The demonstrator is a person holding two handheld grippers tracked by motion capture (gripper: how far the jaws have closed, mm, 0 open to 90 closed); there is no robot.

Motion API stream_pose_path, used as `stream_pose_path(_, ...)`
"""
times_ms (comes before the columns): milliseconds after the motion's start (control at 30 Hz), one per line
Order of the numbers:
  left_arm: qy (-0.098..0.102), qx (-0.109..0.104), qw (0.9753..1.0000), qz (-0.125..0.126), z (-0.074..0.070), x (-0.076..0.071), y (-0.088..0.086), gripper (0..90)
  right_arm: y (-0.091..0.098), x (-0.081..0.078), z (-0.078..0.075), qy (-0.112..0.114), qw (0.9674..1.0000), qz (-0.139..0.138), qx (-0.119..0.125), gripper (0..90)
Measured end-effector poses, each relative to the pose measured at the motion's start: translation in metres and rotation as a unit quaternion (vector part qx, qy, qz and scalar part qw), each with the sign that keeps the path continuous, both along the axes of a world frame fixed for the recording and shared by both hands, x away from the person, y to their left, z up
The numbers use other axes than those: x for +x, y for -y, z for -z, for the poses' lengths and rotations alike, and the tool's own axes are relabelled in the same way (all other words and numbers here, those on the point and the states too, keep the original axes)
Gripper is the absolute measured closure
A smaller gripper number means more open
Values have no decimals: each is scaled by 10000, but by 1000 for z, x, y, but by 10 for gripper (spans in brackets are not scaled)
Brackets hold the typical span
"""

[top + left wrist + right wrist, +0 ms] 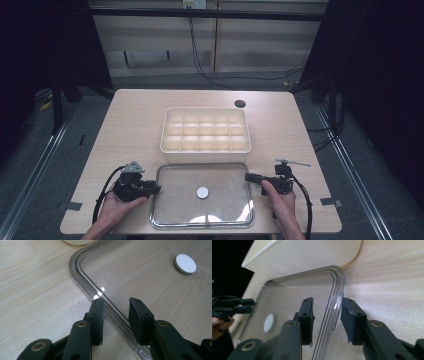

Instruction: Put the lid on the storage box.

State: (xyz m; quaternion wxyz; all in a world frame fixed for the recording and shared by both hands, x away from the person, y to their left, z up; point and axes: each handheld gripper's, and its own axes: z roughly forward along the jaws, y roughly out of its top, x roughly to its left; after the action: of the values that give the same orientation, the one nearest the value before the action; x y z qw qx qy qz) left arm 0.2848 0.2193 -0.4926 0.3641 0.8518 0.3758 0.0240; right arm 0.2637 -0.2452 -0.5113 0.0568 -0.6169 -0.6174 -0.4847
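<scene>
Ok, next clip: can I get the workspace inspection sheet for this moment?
Surface: wooden table, dark round hole near far edge.
Job's things: clear lid flat at near edge, white disc at its middle; divided box behind, compartments look empty.
Clutter: tape pieces at near corners.
Grippers: left gripper and right gripper open, fingers astride the lid's rims.
Cables: one trailing from each gripper; others on the floor behind.
Surroundings: dark curtains, frame rails.

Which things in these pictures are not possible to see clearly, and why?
- Clear lid: high view; near edge blurred by glare.
- Divided box: right gripper view; cut by the top edge, compartments hidden by its wall.
- White disc: left gripper view; whether knob or loose piece, unclear.
- Left tongs: contact with the lid rim uncertain.
</scene>
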Motion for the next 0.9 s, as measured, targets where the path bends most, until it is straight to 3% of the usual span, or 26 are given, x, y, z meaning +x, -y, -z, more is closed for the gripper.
stream_pose_path(133, -2, -39, 10000, 18, 0, 0, 1, 644, -1, 0, 2, 27, 9993, -176, 342, 668)
stream_pose_path(233, 16, -69, 10000, 0, 1, -1, 2, 642, -6, -1, -6, 149, 9998, -136, 93, 660)
stream_pose_path(267, 13, -74, 10000, 6, 1, -1, 2, 640, -5, 0, -7, 238, 9994, -230, 133, 658)
stream_pose_path(400, -7, -56, 10000, 51, 1, 0, 2, 640, -6, -1, -6, 183, 9992, -352, 15, 634)
stream_pose_path(733, -11, -80, 10000, 42, 1, 1, 1, 632, -9, 4, -4, 180, 9966, -742, 293, 639)
stream_pose_path(833, -5, -71, 10000, 35, 1, 1, 1, 630, -13, 4, -5, 216, 9973, -686, 175, 645)
stream_pose_path(900, -24, -83, 9999, 58, 1, 1, 1, 612, -12, 4, -6, 275, 9972, -639, 262, 667)
